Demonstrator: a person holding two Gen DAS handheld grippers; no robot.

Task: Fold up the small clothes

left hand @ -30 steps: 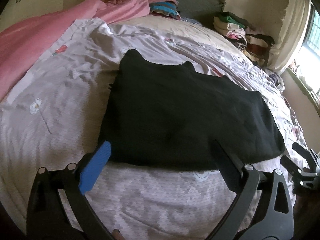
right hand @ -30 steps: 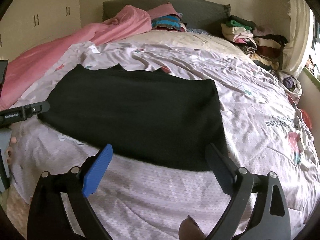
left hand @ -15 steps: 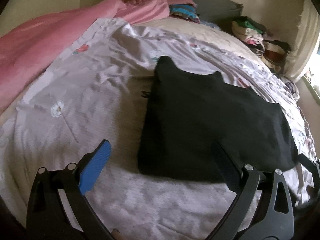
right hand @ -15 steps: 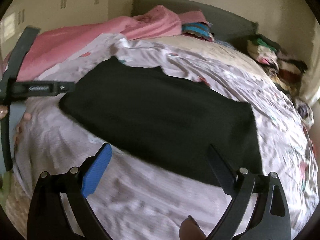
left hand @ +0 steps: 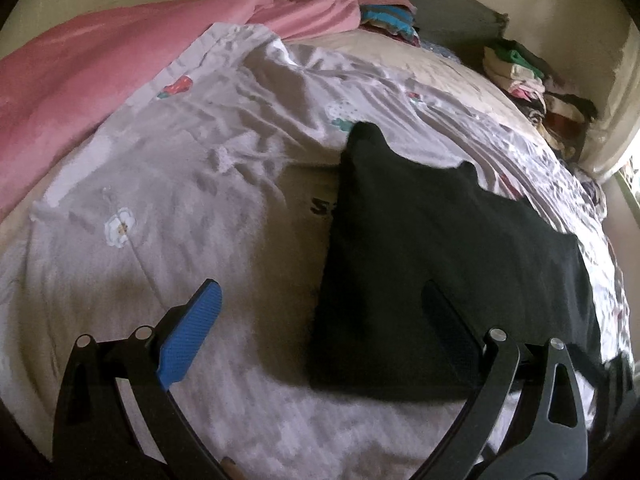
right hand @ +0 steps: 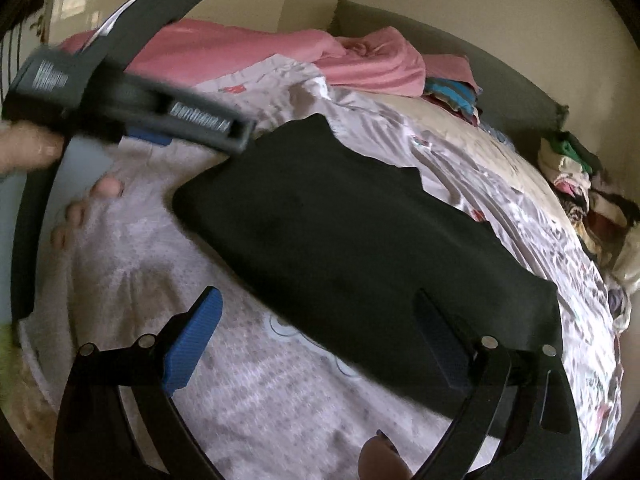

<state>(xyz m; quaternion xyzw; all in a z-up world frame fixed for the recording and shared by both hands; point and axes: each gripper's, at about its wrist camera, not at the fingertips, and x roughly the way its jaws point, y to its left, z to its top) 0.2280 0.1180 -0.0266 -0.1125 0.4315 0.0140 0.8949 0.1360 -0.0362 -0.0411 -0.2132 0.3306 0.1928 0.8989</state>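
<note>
black garment (left hand: 440,264) flat on bed sheet (left hand: 160,208) | left gripper (left hand: 320,332) spread, garment's left edge between fingers | right gripper (right hand: 316,336) spread, over near edge

Black garment (left hand: 440,264) flat on bed, folded, w/ smooth edges.

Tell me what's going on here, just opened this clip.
A person is folding clothes on a bed with a handheld gripper in each hand. A black garment lies flat on the pale floral bedsheet. The left gripper and right gripper are both open, hovering over its near edge, holding nothing. Folded clothes are stacked at the far side.
</note>
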